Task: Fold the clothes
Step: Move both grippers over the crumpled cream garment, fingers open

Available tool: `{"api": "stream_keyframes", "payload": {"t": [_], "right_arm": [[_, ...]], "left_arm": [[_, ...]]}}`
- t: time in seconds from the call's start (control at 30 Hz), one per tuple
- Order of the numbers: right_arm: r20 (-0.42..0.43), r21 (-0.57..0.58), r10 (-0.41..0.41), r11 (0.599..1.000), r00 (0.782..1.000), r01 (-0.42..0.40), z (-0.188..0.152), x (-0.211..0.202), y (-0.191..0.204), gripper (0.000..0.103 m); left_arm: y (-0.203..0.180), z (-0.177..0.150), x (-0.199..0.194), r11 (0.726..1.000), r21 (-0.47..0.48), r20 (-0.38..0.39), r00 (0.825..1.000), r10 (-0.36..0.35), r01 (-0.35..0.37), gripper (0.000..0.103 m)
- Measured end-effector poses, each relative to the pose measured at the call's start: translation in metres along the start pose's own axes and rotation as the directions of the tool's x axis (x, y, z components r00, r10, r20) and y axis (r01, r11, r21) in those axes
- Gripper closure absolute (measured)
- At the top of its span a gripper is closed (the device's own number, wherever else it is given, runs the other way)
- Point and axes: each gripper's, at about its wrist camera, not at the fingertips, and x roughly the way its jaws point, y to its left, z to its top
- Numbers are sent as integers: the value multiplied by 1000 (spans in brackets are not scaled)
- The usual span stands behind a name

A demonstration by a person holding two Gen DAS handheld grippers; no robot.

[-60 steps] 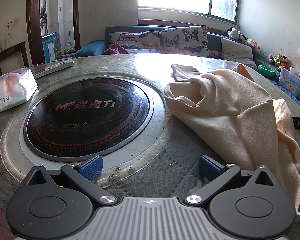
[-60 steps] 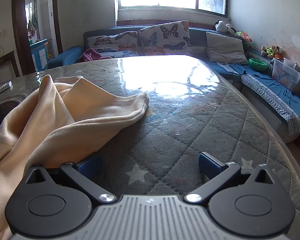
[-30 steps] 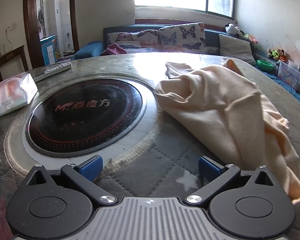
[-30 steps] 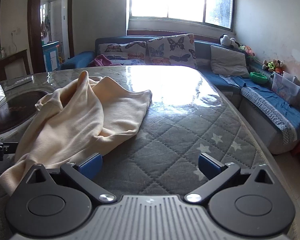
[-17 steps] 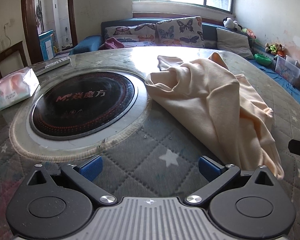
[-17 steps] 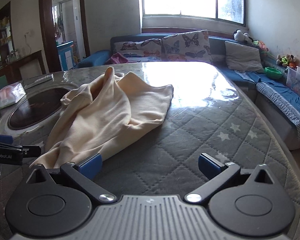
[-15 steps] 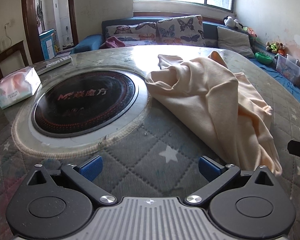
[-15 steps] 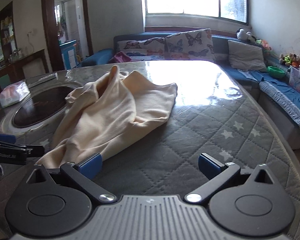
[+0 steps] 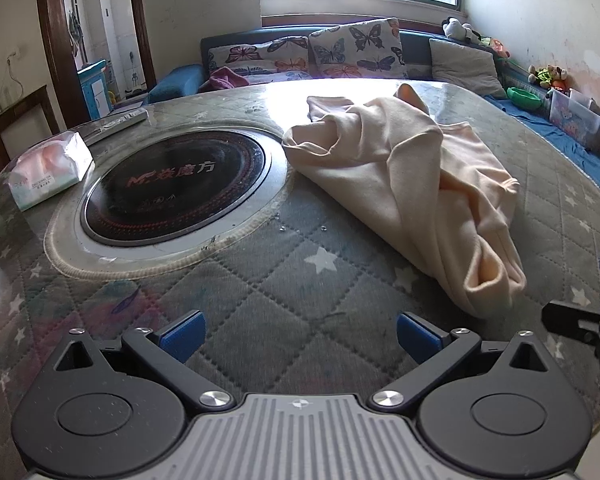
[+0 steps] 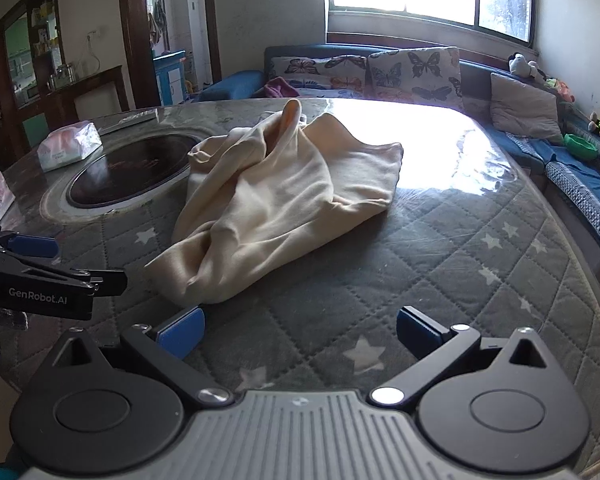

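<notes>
A cream-coloured garment [image 9: 412, 184] lies crumpled in a loose heap on the quilted grey table cover [image 9: 292, 280], right of the round cooktop. The right wrist view shows the same garment [image 10: 276, 200] ahead and left of centre. My left gripper [image 9: 298, 334] is open above the bare cover, short of the garment's near end, with nothing between its blue pads. My right gripper [image 10: 298, 330] is open too, its left pad just short of the garment's near tip and not touching it. The left gripper's body [image 10: 40, 276] shows at the left edge of the right wrist view.
A black round induction cooktop [image 9: 172, 188] is set into the table at left. A tissue pack [image 9: 48, 168] and a remote [image 9: 120, 118] lie beyond it. A sofa with butterfly cushions [image 9: 340, 56] stands behind the table. The table edge curves away at right [image 10: 580, 280].
Both grippers have pulled back toward the near table edge and risen, so more of the table and the whole garment now show. The garment lies let go in a heap.
</notes>
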Motion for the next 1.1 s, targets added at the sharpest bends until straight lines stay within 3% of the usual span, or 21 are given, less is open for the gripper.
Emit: {"api": "stream_keyframes", "payload": {"t": [1.1], "right_arm": [[-18, -33, 11, 999, 1000, -12, -17, -14, 20, 0]], "left_arm": [[-21, -13, -26, 998, 61, 9, 1000, -4, 4, 0]]}}
